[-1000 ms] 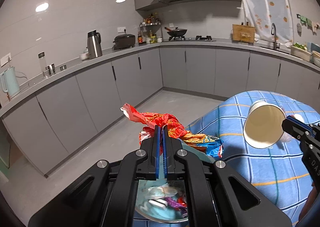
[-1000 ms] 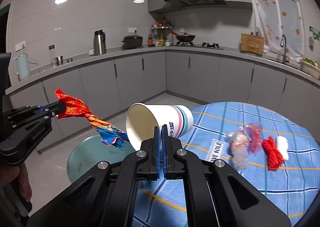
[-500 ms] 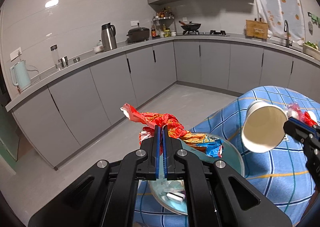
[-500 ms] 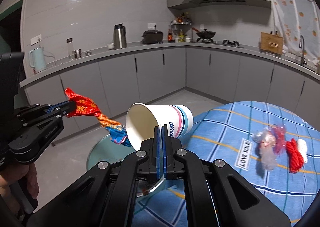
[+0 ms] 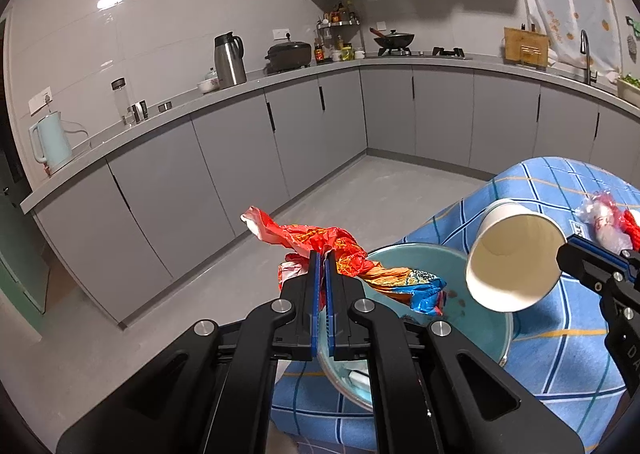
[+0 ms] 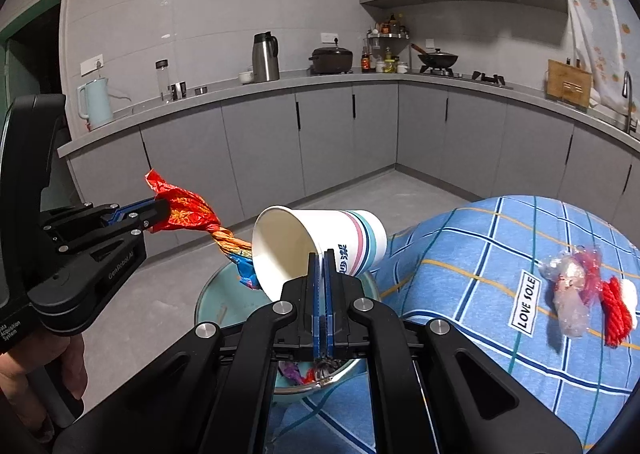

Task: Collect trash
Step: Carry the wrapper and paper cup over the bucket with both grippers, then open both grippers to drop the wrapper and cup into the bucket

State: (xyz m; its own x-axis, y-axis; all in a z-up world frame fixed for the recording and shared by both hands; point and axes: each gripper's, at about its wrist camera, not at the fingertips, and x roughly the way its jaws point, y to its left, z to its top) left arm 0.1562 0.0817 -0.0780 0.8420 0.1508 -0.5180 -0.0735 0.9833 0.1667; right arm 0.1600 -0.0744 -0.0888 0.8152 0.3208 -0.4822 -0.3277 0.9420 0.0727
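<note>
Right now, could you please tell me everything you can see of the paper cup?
The paper cup is white, with pink and teal stripes and blue print on its wall. It looks empty and clean inside. It lies tipped on its side in the air, mouth facing the left gripper, above the teal bowl. The right gripper pinches its rim with shut jaws. Nothing else visibly touches it.

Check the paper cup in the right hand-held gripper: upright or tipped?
Tipped. The paper cup lies on its side in the right hand-held gripper, pinched at the rim, its mouth facing the crumpled wrapper. Its inside looks empty.
</note>
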